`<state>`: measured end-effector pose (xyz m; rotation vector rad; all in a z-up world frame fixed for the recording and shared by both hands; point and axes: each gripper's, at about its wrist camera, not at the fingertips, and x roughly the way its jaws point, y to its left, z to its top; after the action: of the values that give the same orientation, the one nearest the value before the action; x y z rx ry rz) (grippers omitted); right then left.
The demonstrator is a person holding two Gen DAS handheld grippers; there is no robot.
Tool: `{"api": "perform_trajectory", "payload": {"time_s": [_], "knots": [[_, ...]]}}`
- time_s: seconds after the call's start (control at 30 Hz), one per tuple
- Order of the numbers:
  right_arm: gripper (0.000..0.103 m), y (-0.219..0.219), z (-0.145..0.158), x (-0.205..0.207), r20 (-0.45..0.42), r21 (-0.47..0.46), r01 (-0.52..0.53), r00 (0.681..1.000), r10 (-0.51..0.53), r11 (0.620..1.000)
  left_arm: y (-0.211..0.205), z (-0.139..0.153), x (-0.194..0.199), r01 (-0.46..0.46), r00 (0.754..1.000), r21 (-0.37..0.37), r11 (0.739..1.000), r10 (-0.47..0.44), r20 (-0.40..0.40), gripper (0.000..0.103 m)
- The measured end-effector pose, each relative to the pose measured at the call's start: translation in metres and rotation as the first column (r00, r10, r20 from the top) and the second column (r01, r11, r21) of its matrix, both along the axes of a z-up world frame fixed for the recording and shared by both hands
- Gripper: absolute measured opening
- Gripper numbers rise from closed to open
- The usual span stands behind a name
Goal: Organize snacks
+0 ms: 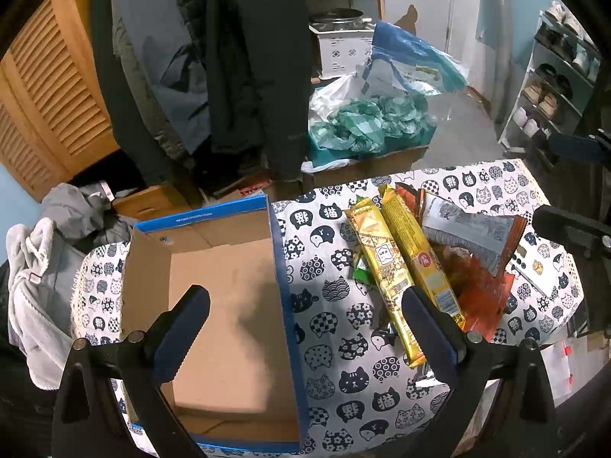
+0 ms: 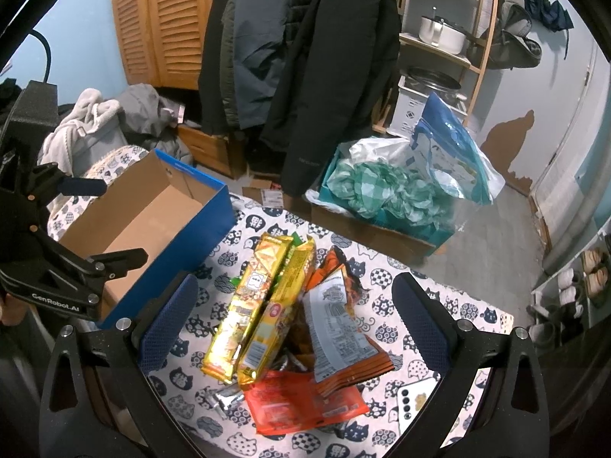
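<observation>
A pile of snacks lies on the cat-print tablecloth (image 1: 336, 328): two long yellow packs (image 1: 385, 267) (image 2: 244, 305), an orange-and-grey bag (image 2: 336, 328) and a red-orange packet (image 2: 301, 404). An empty blue-edged cardboard box (image 1: 229, 305) (image 2: 152, 221) stands left of the pile. My left gripper (image 1: 305, 324) is open and empty, straddling the box's right wall. My right gripper (image 2: 294, 316) is open and empty, hovering above the snack pile. The left gripper also shows at the left of the right wrist view (image 2: 88, 229).
A white phone (image 2: 416, 400) lies on the table by the right finger. Behind the table are hanging coats (image 2: 305, 76), a box of teal paper and bags (image 2: 389, 194), a shelf with pots (image 2: 443, 34), and a shoe rack (image 1: 553, 87) at right.
</observation>
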<state>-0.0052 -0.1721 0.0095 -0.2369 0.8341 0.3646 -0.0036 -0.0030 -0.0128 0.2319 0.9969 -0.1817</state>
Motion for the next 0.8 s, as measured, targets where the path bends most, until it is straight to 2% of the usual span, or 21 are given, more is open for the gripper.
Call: {"api": "perform_trajectory", "payload": {"time_s": [0.8], "knots": [[0.1,0.0008,0.0003,0.0016,-0.003,0.0,-0.004,1.0,0.004,1.0,0.0021,-0.0082,-0.002,0.003,1.0,-0.005,1.0,-0.003,-0.012,0.102]]}}
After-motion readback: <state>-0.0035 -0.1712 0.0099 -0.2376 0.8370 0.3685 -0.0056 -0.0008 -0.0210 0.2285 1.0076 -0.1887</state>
